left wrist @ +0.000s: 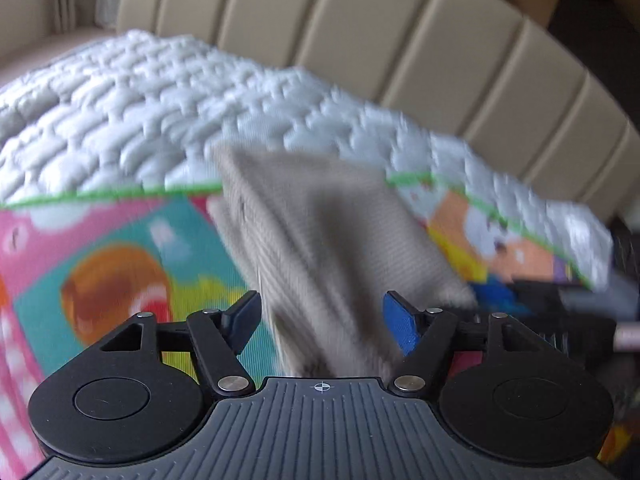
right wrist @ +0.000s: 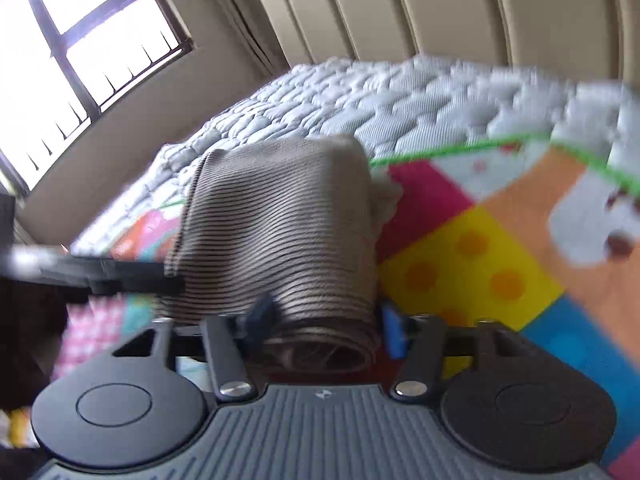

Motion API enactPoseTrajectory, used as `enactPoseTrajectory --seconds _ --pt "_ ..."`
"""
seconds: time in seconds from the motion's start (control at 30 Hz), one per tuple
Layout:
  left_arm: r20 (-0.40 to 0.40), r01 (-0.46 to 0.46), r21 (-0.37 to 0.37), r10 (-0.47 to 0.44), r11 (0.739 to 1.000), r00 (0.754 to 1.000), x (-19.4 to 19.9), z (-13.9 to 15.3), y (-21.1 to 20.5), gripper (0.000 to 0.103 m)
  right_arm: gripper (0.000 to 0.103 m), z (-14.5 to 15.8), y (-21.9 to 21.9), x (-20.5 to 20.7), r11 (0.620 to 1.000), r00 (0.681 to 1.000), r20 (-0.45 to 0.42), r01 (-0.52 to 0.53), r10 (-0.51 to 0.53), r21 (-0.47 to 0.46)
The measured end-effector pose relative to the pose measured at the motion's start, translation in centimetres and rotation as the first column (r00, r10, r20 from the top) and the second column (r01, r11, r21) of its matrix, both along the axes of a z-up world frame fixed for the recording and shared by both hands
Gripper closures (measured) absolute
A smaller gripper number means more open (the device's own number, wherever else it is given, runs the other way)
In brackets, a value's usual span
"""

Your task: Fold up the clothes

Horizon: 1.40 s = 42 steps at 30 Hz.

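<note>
A beige ribbed garment (left wrist: pixel 320 240) with thin dark stripes lies on a colourful play mat (left wrist: pixel 120 248) spread over the bed. In the left wrist view it rises in a blurred fold between the fingers of my left gripper (left wrist: pixel 322 324). The blue pads (left wrist: pixel 400 326) stand wide apart and do not pinch the cloth. In the right wrist view a thick folded roll of the garment (right wrist: pixel 280 232) fills the gap of my right gripper (right wrist: pixel 328 324), with both pads pressing its sides. The rest of the garment drapes away from the camera.
The white quilted mattress (left wrist: pixel 140 104) runs beyond the mat's green edge to a beige padded headboard (left wrist: pixel 400 40). A window (right wrist: pixel 80 40) is at the right view's upper left. The other gripper's dark body (right wrist: pixel 100 272) reaches in from the left there.
</note>
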<state>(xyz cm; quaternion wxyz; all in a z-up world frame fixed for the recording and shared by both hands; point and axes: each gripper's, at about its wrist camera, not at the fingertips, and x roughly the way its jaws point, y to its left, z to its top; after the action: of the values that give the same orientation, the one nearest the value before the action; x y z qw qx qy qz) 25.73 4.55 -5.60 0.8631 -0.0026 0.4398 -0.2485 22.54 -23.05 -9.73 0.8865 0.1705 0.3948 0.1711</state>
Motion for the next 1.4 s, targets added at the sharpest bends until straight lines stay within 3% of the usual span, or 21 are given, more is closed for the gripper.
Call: enactPoseTrajectory --seconds 0.07,0.2,0.23,0.33,0.37,0.43,0.5,0.57,0.63,0.73,0.87,0.93,1.0,1.07,1.2,1.4 --pt "0.026 -0.04 0.054 0.038 0.998 0.999 -0.3 -0.9 0.5 0.035 0.05 0.9 1.2 -0.3 0.999 0.999 0.022 -0.041 0.041 -0.008" --pt "0.005 -0.127 -0.004 0.127 0.992 0.992 1.1 -2.1 1.8 0.031 0.049 0.3 2.8 -0.9 0.99 0.998 0.038 -0.045 0.051 -0.137" --pt "0.023 -0.128 0.012 0.128 0.992 0.992 1.1 -2.4 1.5 0.027 0.041 0.1 3.2 -1.0 0.984 0.998 0.042 -0.043 0.051 -0.171" --pt "0.07 -0.151 0.031 0.149 0.988 0.986 -0.5 -1.9 1.2 0.026 0.031 0.1 4.1 -1.8 0.965 0.997 0.063 -0.035 0.053 -0.26" --pt "0.084 -0.163 0.034 0.159 0.986 0.984 -1.2 -1.4 1.1 0.026 0.029 1.1 4.3 -2.7 0.962 0.995 0.086 -0.031 0.057 -0.27" --pt "0.125 -0.184 0.048 0.177 0.982 0.976 -2.9 0.0 1.0 0.028 0.011 3.1 4.5 -4.5 0.957 0.989 0.134 -0.022 0.064 -0.291" --pt "0.178 -0.208 0.055 0.195 0.977 0.964 -5.3 2.5 0.9 0.021 0.0 5.1 4.7 -6.3 0.95 0.981 0.18 -0.012 0.072 -0.311" --pt "0.202 -0.231 0.006 0.225 0.973 0.953 -8.3 5.1 1.2 0.006 0.0 7.1 5.2 -8.3 0.939 0.972 0.222 0.0 0.081 -0.343" --pt "0.213 -0.251 -0.035 0.253 0.967 0.944 -12.0 7.6 1.5 0.004 0.0 8.7 5.8 -11.0 0.919 0.968 0.24 0.027 0.075 -0.393" --pt "0.225 -0.303 -0.071 0.311 0.95 0.923 -17.5 10.2 1.9 0.0 0.0 11.0 5.6 -15.2 0.919 0.963 0.268 0.073 0.037 -0.388" --pt "0.292 -0.335 -0.102 0.35 0.937 0.89 -23.6 11.3 1.7 0.0 0.0 13.8 4.9 -20.7 0.924 0.952 0.305 0.137 -0.023 -0.357" --pt "0.314 -0.347 -0.105 0.362 0.932 0.878 -25.5 10.6 1.3 0.0 0.0 13.7 4.2 -22.9 0.928 0.945 0.32 0.173 -0.063 -0.329" --pt "0.334 -0.345 -0.107 0.361 0.932 0.871 -27.0 9.6 0.8 0.0 0.0 12.4 3.3 -24.2 0.934 0.944 0.313 0.199 -0.102 -0.298" --pt "0.36 -0.341 -0.022 0.325 0.94 0.874 -27.1 8.9 -0.5 0.0 0.0 11.7 3.0 -24.3 0.932 0.948 0.296 0.211 -0.121 -0.294" --pt "0.39 -0.304 0.022 0.272 0.952 0.88 -27.2 8.7 -1.4 0.0 0.0 11.1 2.8 -23.7 0.927 0.953 0.268 0.223 -0.142 -0.301" --pt "0.322 -0.346 0.004 0.327 0.938 0.889 -26.2 8.0 -0.6 0.0 0.0 10.4 3.4 -23.4 0.921 0.96 0.257 0.199 -0.114 -0.335"
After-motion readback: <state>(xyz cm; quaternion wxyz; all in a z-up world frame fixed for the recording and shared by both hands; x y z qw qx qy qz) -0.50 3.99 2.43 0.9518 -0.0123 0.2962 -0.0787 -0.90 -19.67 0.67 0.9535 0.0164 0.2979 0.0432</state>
